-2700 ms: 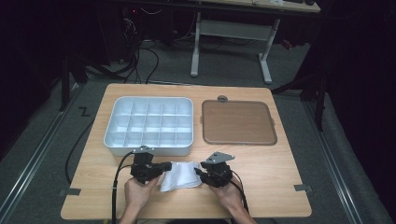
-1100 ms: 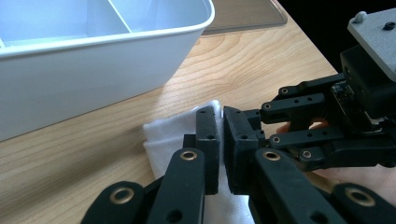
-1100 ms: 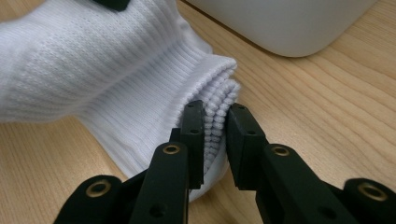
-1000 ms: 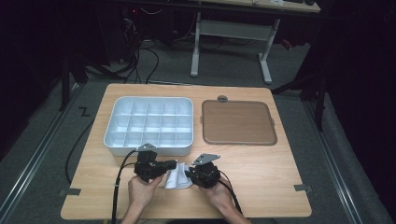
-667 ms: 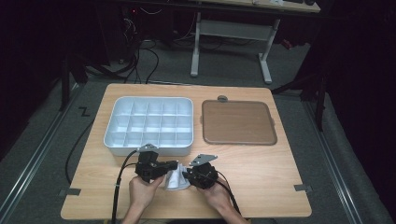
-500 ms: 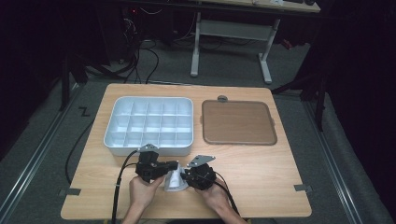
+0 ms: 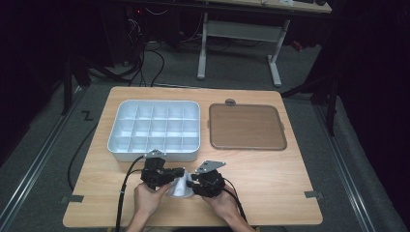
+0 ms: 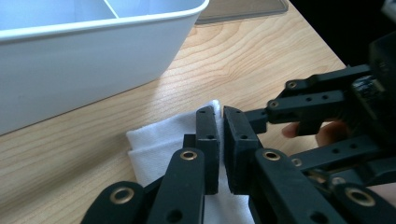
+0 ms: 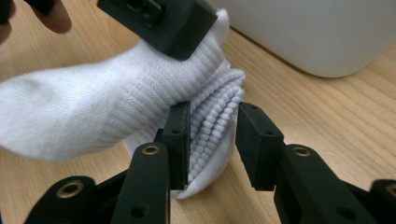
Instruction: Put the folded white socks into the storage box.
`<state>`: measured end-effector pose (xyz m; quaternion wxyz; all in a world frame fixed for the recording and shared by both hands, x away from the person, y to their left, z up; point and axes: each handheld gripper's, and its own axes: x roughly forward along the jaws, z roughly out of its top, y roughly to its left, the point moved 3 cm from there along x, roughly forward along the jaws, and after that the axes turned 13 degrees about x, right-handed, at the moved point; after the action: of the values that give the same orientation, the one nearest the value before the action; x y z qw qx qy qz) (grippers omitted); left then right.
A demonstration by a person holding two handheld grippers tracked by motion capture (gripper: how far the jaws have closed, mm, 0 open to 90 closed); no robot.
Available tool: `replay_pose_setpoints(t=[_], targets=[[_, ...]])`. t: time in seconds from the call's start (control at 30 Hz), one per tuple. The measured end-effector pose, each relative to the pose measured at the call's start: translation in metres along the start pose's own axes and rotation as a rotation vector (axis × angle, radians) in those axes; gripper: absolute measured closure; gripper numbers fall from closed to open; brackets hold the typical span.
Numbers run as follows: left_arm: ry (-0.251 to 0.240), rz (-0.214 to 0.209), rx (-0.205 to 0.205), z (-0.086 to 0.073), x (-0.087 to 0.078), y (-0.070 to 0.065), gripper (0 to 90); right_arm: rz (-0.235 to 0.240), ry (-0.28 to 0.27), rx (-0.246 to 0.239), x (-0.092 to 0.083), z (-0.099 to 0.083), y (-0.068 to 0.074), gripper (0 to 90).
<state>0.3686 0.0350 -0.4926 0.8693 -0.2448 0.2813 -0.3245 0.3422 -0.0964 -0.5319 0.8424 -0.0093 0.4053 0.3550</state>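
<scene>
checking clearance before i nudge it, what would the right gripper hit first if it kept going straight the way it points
The right gripper would probably meet the white sock's ribbed folds first, already lying between its jaws, which have just been opening. Beyond that sit the left gripper and the white tray's wall, though depth is unclear.

White ribbed sock (image 9: pixel 116 107), white tray (image 7: pixel 153 129), seemingly brown lid (image 7: pixel 245 126)

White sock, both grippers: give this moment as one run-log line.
left gripper: shut on white sock | right gripper: fingers just opening, ribbed cuff between | compartment tray: empty
</scene>
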Motion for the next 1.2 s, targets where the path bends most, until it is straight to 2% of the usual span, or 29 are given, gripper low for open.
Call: replay_pose_setpoints(t=[0.13, 0.23, 0.47, 0.7, 0.83, 1.03, 1.2], targets=[[0.001, 0.007, 0.002, 0.000, 0.000, 0.001, 85.8, 0.000, -0.028, 0.022, -0.008, 0.002, -0.004, 65.1], [0.000, 0.006, 0.000, 0.000, 0.000, 0.001, 85.9, -0.008, -0.040, 0.040, -0.014, 0.001, -0.010, 68.1], [-0.001, -0.002, -0.005, 0.000, 0.001, -0.001, 85.8, -0.054, -0.016, 0.044, -0.015, -0.005, -0.020, 77.8], [0.009, -0.008, 0.005, -0.003, 0.004, -0.003, 85.8, -0.061, 0.015, 0.028, -0.005, -0.010, -0.018, 79.0], [0.010, -0.009, 0.011, -0.005, 0.006, -0.004, 85.8, -0.065, 0.013, 0.028, -0.002, -0.010, -0.016, 79.0], [0.017, -0.010, 0.046, -0.013, 0.012, -0.008, 85.8, -0.066, 0.014, 0.022, -0.001, -0.010, -0.016, 79.0], [0.013, -0.011, 0.049, -0.014, 0.015, -0.009, 85.8, -0.067, 0.017, 0.023, -0.001, -0.010, -0.017, 78.9]])
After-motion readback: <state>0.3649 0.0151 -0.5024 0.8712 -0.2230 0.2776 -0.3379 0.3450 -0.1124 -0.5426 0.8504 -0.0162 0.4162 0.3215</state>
